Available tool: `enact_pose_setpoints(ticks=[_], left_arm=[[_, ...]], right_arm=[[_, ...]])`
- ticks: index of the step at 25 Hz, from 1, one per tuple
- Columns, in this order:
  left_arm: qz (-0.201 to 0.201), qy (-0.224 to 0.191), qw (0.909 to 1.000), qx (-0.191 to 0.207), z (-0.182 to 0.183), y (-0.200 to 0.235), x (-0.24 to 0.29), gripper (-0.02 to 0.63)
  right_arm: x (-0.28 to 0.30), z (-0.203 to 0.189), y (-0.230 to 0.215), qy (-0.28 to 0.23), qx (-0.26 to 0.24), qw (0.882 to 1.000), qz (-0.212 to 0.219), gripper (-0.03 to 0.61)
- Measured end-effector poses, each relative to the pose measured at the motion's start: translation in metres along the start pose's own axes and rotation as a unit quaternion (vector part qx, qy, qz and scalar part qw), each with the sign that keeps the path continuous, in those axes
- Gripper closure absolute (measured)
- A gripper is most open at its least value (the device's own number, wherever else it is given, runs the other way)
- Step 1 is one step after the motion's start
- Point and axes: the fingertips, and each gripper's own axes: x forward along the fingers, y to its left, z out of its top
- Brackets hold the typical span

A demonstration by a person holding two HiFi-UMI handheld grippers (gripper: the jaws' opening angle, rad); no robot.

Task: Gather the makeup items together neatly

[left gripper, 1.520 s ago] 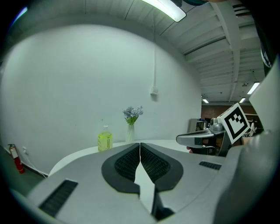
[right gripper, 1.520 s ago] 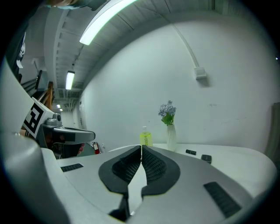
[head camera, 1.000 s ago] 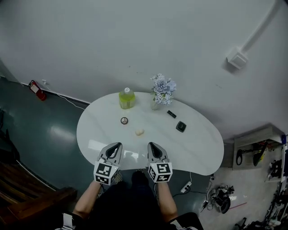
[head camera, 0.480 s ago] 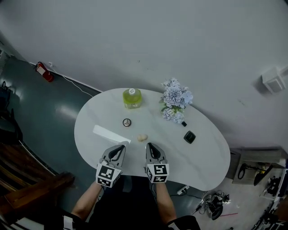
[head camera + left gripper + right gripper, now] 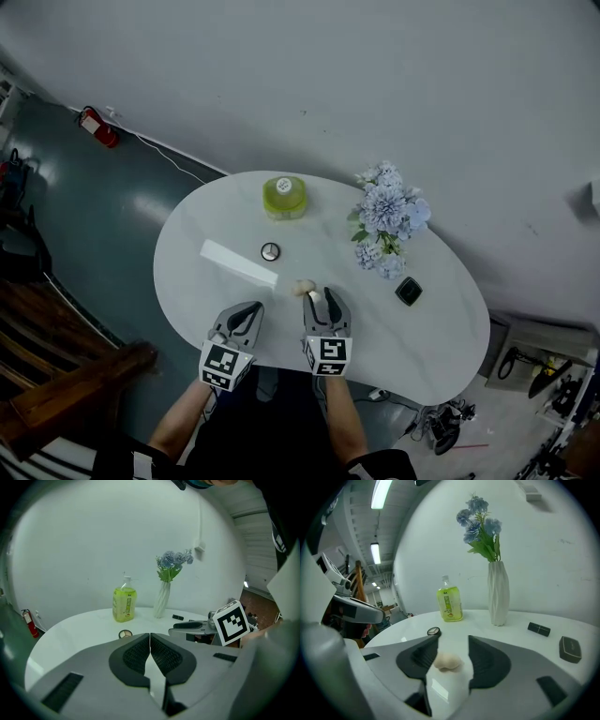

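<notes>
Left gripper sits over the near edge of the bench, jaws pressed together, nothing in them. Round compact lies further out on the bench. It is probably hard, low and slick on the glossy top, so pinch across the rim. Beige sponge puff lies right at the tips of the right gripper. Those jaws have just been opening and are now partly apart. The puff shows in the gap, with the pads not pressing it. It likely weighs next to nothing and squashes easily, so close gently across its fat middle. Lipstick tube, right of the vase, is small and stiff and may roll, so grip across its long sides. Black square compact lies furthest right, well apart from the rest. It is flat and rigid, so take it by opposite edges.
</notes>
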Motion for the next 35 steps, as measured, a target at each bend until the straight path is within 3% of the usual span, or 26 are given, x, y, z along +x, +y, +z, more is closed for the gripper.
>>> enact_pose_setpoints(ticks=[1, 2, 11, 23, 28, 32, 35], left_arm=[[0.0, 0.003, 1.0, -0.003, -0.002, 0.001, 0.001, 0.594], [0.0, 0.005, 1.0, -0.005, -0.004, 0.002, 0.001, 0.594], [0.001, 0.017, 0.9997, -0.018, -0.015, 0.012, 0.008, 0.594], [0.006, 0.021, 0.9993, -0.03, -0.019, 0.024, 0.005, 0.594], [0.01, 0.021, 0.9992, -0.033, -0.022, 0.03, -0.001, 0.594], [0.015, 0.02, 0.9993, -0.029, -0.028, 0.035, -0.008, 0.594], [0.017, 0.017, 0.9994, -0.025, -0.029, 0.037, -0.013, 0.594]], right_arm=[[0.004, -0.003, 0.0, 0.008, 0.002, 1.0, 0.002, 0.355], [0.008, -0.006, -0.001, 0.016, 0.004, 1.0, 0.003, 0.351], [0.032, -0.03, -0.007, 0.062, -0.007, 0.998, -0.006, 0.351], [0.044, -0.034, 0.029, 0.066, 0.006, 0.997, 0.042, 0.35], [0.047, -0.035, 0.037, 0.065, -0.012, 0.997, 0.039, 0.351], [0.047, -0.034, 0.041, 0.065, -0.024, 0.997, 0.04, 0.411], [0.048, -0.034, 0.044, 0.067, -0.032, 0.997, 0.038, 0.42]])
